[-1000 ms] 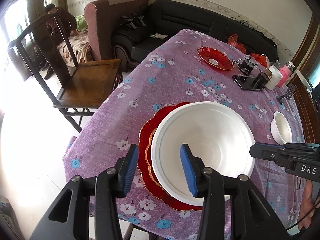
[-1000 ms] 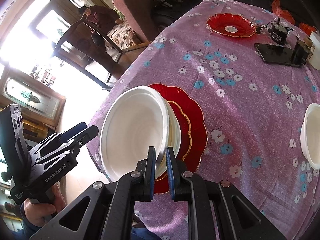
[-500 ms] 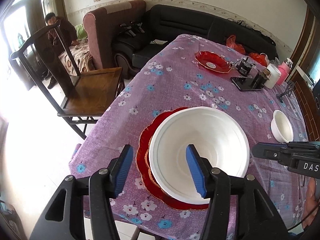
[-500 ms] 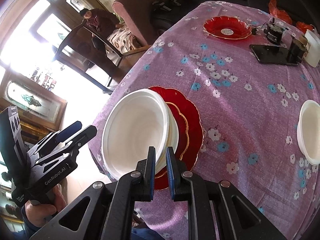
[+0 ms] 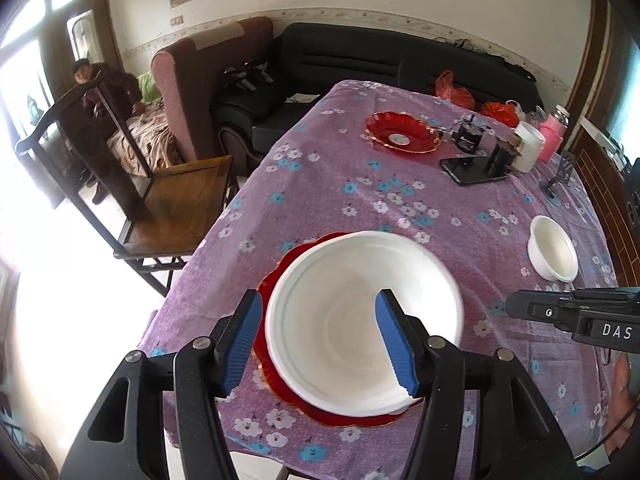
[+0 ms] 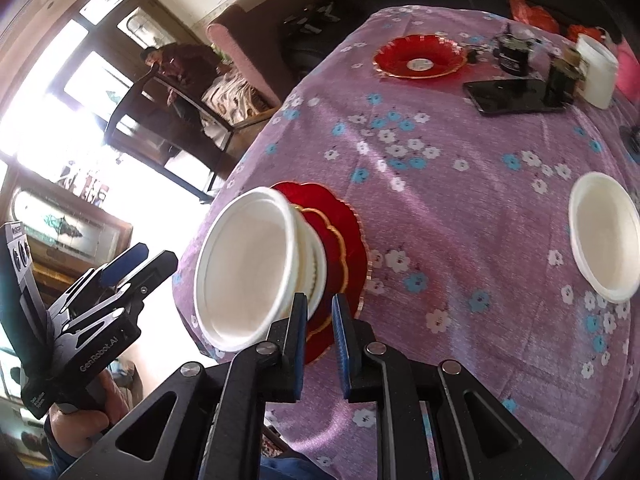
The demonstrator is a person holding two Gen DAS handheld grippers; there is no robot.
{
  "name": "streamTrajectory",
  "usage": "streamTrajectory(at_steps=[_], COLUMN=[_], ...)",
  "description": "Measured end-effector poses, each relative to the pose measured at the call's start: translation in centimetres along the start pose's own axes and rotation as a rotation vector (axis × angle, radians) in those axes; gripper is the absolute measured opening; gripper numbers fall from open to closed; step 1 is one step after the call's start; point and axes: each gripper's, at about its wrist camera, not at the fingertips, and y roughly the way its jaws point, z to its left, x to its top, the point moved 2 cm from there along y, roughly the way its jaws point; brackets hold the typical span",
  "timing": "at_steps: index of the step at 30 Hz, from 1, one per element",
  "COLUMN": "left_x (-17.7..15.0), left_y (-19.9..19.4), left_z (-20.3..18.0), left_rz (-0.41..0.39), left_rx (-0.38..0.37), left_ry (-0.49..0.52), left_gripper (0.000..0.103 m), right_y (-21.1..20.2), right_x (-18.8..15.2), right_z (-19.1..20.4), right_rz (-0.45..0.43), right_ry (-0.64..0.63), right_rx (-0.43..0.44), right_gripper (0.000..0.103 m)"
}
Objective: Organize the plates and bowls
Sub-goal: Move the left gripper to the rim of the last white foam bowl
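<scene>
A stack of large white bowls (image 5: pixel 362 320) sits on a red plate (image 5: pixel 280 280) at the table's near corner. In the right wrist view the top bowl (image 6: pixel 244 268) is tilted off the ones beneath. My left gripper (image 5: pixel 318 336) is open above the stack, a finger on each side, touching nothing. My right gripper (image 6: pixel 320 316) stands narrowly open at the stack's near rim; its jaws have parted from the top bowl's rim. A small white bowl (image 5: pixel 553 249) sits on the right, also in the right wrist view (image 6: pixel 604 236). A second red plate (image 5: pixel 402 133) lies far back.
The table has a purple flowered cloth (image 5: pixel 360 200). At the far end stand a black phone (image 5: pixel 472 169), a white cup (image 5: pixel 528 147), a pink bottle (image 5: pixel 554 138) and small dark jars. A wooden chair (image 5: pixel 160 200) stands to the left of the table.
My right gripper's jaws have parted from the bowl rim they pinched. My left gripper has opened wider and drawn back and up. The top bowl has tipped further.
</scene>
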Motion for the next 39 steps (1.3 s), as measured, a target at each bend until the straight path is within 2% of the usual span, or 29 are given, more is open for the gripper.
streamTrajectory(at_steps=[11, 21, 28, 32, 39], left_x=[1.2, 0.4, 0.5, 1.7, 4.6], left_y=[-0.5, 2.0, 4.8, 6.8, 10.8], left_z=[-7.7, -17.0, -21.7, -24.4, -28.7], left_rz=[0.002, 0.098, 0.176, 0.198, 0.224], left_rx=[-0.126, -0.268, -0.342, -0.371, -0.398], left_ry=[0.127, 0.245, 0.262, 0.27, 0.304], left_gripper=[0.059, 0.059, 0.059, 0.059, 0.055], right_y=[-3.3, -7.0, -9.7, -11.2, -11.0], right_x=[-2.2, -5.6, -7.6, -7.4, -4.9], right_z=[-6.8, -15.4, -21.6, -24.7, -29.7], right_rz=[-0.054, -0.115, -0.154, -0.189, -0.201], right_ry=[0.167, 0.364, 0.49, 0.529, 0.604], right_rx=[-0.026, -0.06, -0.099, -0.129, -0.067], right_gripper=[0.014, 0.014, 0.014, 0.014, 0.014])
